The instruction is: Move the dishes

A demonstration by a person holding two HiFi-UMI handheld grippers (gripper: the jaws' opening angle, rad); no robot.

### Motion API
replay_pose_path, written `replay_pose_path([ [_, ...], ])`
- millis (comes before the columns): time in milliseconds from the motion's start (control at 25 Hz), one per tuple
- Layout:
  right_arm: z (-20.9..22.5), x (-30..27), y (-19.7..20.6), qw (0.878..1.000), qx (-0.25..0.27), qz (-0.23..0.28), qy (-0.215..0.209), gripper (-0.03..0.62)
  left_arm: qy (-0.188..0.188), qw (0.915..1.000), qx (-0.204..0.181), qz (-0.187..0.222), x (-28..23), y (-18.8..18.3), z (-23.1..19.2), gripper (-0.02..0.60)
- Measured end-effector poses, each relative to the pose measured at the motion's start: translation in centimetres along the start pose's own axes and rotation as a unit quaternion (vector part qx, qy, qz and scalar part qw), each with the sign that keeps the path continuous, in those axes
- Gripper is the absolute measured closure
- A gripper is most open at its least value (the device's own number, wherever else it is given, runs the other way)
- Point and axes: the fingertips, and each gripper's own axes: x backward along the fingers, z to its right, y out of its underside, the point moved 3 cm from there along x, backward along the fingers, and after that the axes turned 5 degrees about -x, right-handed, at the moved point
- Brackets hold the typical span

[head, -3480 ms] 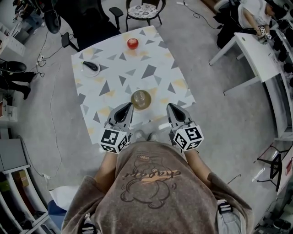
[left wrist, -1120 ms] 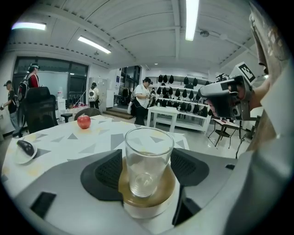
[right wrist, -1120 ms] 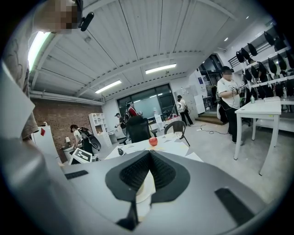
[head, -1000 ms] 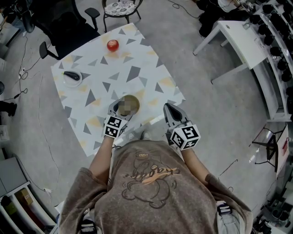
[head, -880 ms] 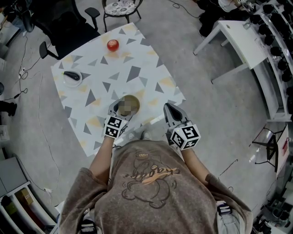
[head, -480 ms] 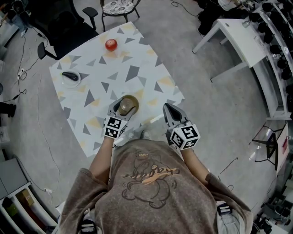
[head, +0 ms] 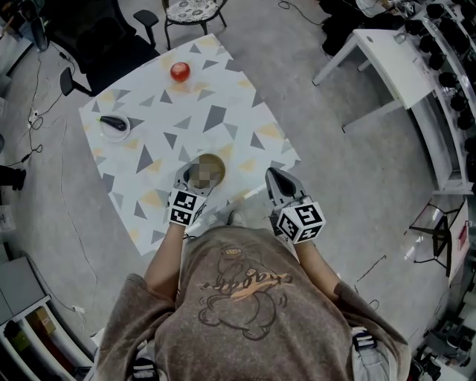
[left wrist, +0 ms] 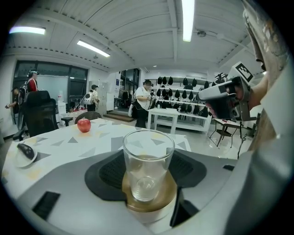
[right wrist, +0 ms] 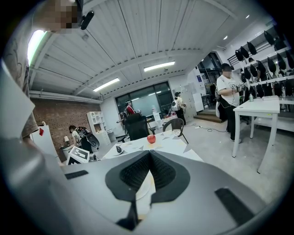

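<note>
On the near part of the patterned table stands a brown saucer with a clear, empty glass upright on it. My left gripper reaches over the near table edge. In the left gripper view its fingers hug both sides of the saucer, shut on it. Off the near right corner of the table hangs my right gripper. Its pads meet with nothing between them. At the far side lies a red apple. On the left is a small white plate carrying a dark object.
A patterned chair and a black office chair stand behind the table. A white table is off to the right across grey floor. Several people stand in the room's background in both gripper views.
Since 3.5 s ago my left gripper has moved forward onto the saucer. Over the last second neither gripper nor the saucer has visibly moved.
</note>
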Motion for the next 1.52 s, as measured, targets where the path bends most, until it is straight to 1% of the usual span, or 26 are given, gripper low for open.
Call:
replay_pose_path([
  [160, 0.0, 0.0, 0.1, 1.0, -0.002, -0.001, -0.001, 0.597, 0.001, 1.0, -0.002, 0.003, 0.1, -0.3, 0.1, 0.293],
  [320, 0.1, -0.1, 0.1, 1.0, -0.003, 0.002, 0.0, 0.597, 0.002, 0.9999, 0.0, 0.014, 0.3, -1.3, 0.1, 0.293],
  [680, 0.4, 0.1, -0.1, 1.0, -0.007, 0.008, 0.003, 0.597, 0.005, 0.9987, -0.004, 0.051, 0.3, -5.9, -0.7, 0.292],
  [920, 0.8, 0.4, -0.1, 1.0, -0.009, 0.013, 0.009, 0.597, 0.023, 0.9972, -0.011, 0.071, -0.6, -9.0, -0.5, 0.293],
  [1080, 1.2, 0.9, -0.1, 1.0, -0.014, 0.019, 0.018, 0.597, 0.035, 0.9964, -0.019, 0.075, -1.8, -10.4, 0.0, 0.292],
  [1360, 2.4, 2.1, 0.0, 0.998, -0.023, 0.029, 0.042, 0.597, 0.065, 0.9949, -0.029, 0.072, -4.2, -11.2, 1.6, 0.293],
  [1520, 3.2, 2.9, 0.0, 0.997, -0.03, 0.035, 0.058, 0.597, 0.075, 0.9946, -0.027, 0.067, -5.6, -11.0, 2.1, 0.293],
])
